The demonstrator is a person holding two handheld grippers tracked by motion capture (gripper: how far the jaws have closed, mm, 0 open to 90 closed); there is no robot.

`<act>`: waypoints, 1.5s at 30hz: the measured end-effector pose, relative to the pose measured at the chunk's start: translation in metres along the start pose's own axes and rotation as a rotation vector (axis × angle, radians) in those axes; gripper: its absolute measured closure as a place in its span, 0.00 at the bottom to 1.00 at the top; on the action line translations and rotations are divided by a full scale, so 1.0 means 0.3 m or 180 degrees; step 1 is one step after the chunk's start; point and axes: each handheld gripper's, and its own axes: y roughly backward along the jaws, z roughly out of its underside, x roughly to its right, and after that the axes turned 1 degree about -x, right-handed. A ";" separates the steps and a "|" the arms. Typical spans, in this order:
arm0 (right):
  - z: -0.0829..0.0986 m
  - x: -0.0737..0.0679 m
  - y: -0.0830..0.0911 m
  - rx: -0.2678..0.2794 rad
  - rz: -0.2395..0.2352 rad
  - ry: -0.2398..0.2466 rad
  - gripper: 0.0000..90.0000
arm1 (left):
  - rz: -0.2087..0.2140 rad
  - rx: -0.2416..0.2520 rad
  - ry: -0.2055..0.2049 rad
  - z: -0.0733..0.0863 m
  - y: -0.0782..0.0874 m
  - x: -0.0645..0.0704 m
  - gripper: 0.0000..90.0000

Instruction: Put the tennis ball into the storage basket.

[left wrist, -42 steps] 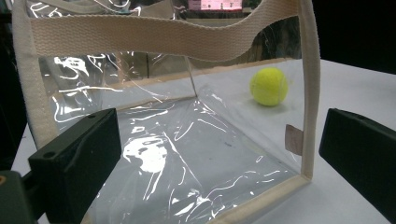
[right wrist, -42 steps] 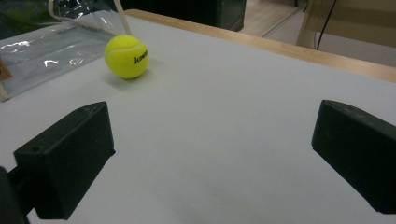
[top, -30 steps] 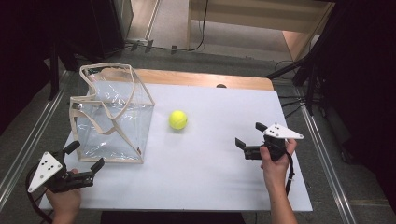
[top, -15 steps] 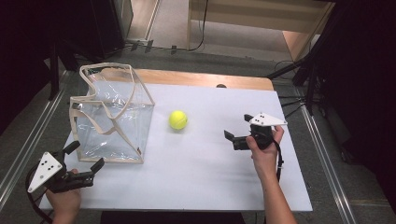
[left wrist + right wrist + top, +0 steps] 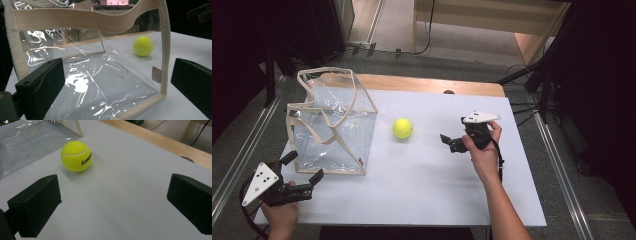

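Spanning the scene, white worktop [image 5: 422,180]. Clear bag [image 5: 332,125] with cream webbing stands upright at left. Left gripper [image 5: 302,175] near its front corner, fingers apart, empty. Right gripper [image 5: 447,142] right of centre, fingers apart, empty, aimed at tennis ball [image 5: 402,128]. Ball lies just right of bag, nothing between ball and right gripper.

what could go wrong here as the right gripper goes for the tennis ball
1. The tennis ball sits loose on the smooth white table; the open right gripper comes at it from the side with the ball off toward one jaw, so a glancing touch may roll it away.
2. The clear bag stands unheld, the open left gripper just short of it, so a dropped ball may tip or shift it.
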 end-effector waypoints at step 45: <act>-0.171 -0.083 -0.278 -0.0723 -0.0293 0.0293 0.00 | 0.0018 0.0000 -0.0002 0.000 -0.002 0.000 0.00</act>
